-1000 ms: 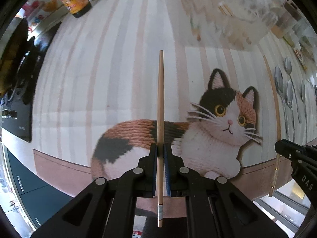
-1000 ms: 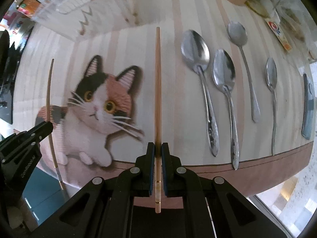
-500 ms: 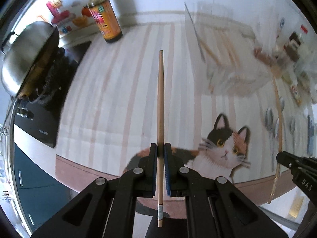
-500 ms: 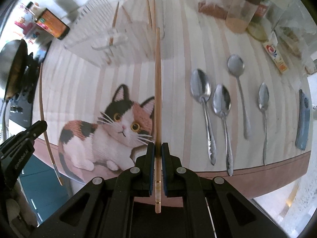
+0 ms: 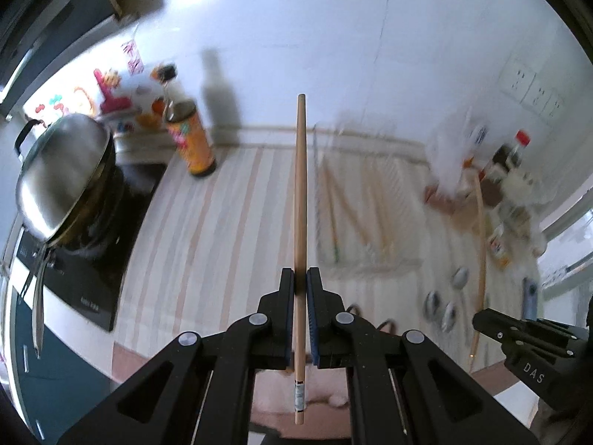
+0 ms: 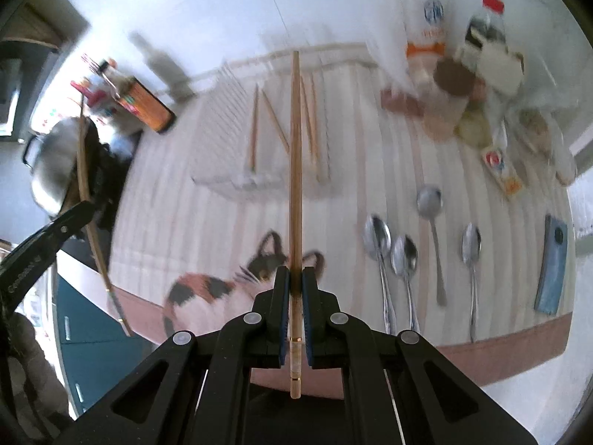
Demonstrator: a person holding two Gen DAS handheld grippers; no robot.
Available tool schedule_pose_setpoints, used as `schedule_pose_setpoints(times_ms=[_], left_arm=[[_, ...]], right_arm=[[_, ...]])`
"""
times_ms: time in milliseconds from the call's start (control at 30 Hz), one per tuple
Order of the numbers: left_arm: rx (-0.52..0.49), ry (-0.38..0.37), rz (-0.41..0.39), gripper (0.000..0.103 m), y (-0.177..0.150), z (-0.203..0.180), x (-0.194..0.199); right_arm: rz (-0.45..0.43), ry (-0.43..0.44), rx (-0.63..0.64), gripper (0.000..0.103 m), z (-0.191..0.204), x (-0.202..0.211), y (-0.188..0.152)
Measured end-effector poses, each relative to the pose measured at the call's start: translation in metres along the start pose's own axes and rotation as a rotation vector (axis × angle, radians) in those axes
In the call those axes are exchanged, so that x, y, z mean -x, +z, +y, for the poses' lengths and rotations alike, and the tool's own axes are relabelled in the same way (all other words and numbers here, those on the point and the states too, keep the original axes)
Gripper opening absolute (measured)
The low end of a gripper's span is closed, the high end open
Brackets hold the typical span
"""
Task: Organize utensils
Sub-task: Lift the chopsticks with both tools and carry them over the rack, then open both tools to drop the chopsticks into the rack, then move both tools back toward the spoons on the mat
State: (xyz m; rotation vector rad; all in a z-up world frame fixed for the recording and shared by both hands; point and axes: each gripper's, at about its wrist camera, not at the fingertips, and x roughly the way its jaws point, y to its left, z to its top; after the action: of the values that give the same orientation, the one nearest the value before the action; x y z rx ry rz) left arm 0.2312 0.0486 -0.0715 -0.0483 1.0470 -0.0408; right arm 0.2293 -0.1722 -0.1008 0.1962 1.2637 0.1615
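Observation:
My left gripper [image 5: 300, 278] is shut on a wooden chopstick [image 5: 299, 200] that points forward, high above the striped mat. My right gripper [image 6: 295, 276] is shut on a second wooden chopstick [image 6: 294, 170], also raised. A clear tray [image 6: 267, 148] with several chopsticks in it lies at the back of the mat; it also shows in the left wrist view [image 5: 367, 222]. Several metal spoons [image 6: 404, 259] lie in a row on the mat's right side. The right gripper shows at the right edge of the left wrist view [image 5: 481, 319].
A steel pot [image 5: 63, 174] sits on a black hob [image 5: 85, 270] at the left. An orange sauce bottle [image 5: 189, 137] stands by the back wall. Jars and bottles [image 6: 478, 74] crowd the back right. A blue flat object [image 6: 552, 270] lies right of the spoons. The mat shows a cat picture [image 6: 222, 289].
Both grippers have lifted and tilted up with their chopsticks. The mat and cat picture have dropped lower in view, and the back wall, pot and tray have come into sight.

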Motion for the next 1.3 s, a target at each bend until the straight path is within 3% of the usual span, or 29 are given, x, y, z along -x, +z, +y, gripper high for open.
schedule_pose_setpoints(times_ms=[233, 467, 733, 867, 900, 967, 1000, 1067, 1100, 1133, 1267, 1300], left_arm=[[0.003, -0.076, 0.030, 0.004, 0.067, -0.016, -0.026], [0.018, -0.126, 0.179, 0.004, 0.127, -0.026, -0.102], [0.040, -0.149, 0.389, 0.005, 0.132, -0.027, -0.182], [0.064, -0.139, 0.394, 0.006, 0.127, -0.022, -0.184], [0.064, -0.126, 0.384, 0.008, 0.126, -0.020, -0.182], [0.044, -0.071, 0.342, 0.013, 0.124, -0.017, -0.173], [0.034, -0.037, 0.313, 0.022, 0.123, -0.016, -0.166], [0.020, 0.025, 0.247, 0.047, 0.121, -0.012, -0.154], [0.018, 0.052, 0.211, 0.064, 0.117, -0.010, -0.146], [0.020, 0.076, 0.171, 0.072, 0.114, -0.008, -0.137], [0.029, 0.135, 0.060, 0.083, 0.100, -0.003, -0.112], [0.030, 0.140, 0.036, 0.096, 0.096, -0.003, -0.106]], right_arm=[[-0.065, 0.026, 0.007, 0.007, 0.000, 0.006, 0.081], [0.015, 0.022, 0.012, 0.007, 0.006, -0.055, 0.161], [0.146, 0.022, -0.024, 0.007, -0.001, -0.129, 0.186], [0.204, 0.022, -0.024, 0.009, -0.003, -0.150, 0.186], [0.206, 0.020, -0.027, 0.018, -0.005, -0.151, 0.185], [0.194, 0.011, -0.030, 0.035, -0.008, -0.146, 0.183], [0.180, 0.005, -0.031, 0.035, -0.010, -0.141, 0.181], [0.164, 0.000, -0.047, 0.036, -0.016, -0.131, 0.178], [0.145, -0.011, -0.050, 0.036, -0.019, -0.123, 0.175], [0.125, -0.030, -0.047, 0.037, -0.021, -0.115, 0.171], [0.056, -0.083, -0.069, 0.045, -0.036, -0.086, 0.152], [0.042, -0.090, -0.075, 0.048, -0.040, -0.081, 0.148]])
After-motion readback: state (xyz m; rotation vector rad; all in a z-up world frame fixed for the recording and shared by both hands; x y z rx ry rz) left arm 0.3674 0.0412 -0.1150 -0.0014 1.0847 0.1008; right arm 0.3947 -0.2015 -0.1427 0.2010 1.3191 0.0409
